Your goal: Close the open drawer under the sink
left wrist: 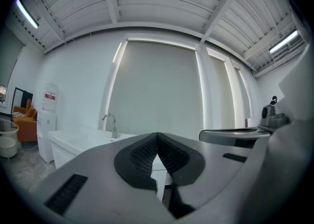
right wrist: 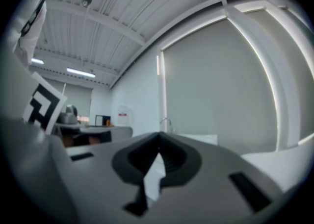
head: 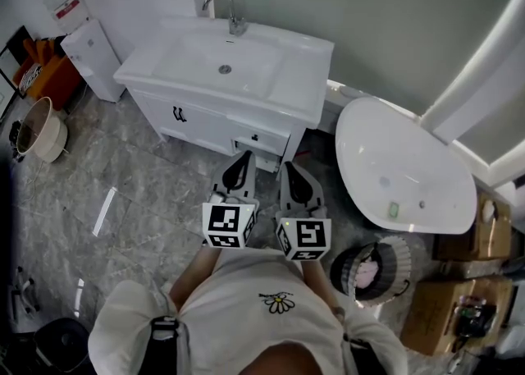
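Head view: white vanity with sink (head: 225, 57) at upper centre. The drawer (head: 259, 140) sits below the basin's right half, with a dark handle on its front. Its front seems to stand a little proud of the cabinet face, though the steep angle may exaggerate this, so I cannot settle how far out it is. The left gripper (head: 243, 154) and right gripper (head: 289, 166) sit side by side at centre frame. Their tips point toward the drawer, near it but apart from it.

Left gripper view: left gripper (left wrist: 157, 134) has its jaws together, nothing between the pads. Faucet (left wrist: 112, 124) and basin edge are at lower left. The drawer is masked by the jaws.

Right gripper view: right gripper (right wrist: 158, 134) is likewise closed and empty. The picture is soft and no drawer is visible.

Progress, as a judgement: if the front is indeed out, contact and the push home remain. If it already sits flush, nothing is left to do.
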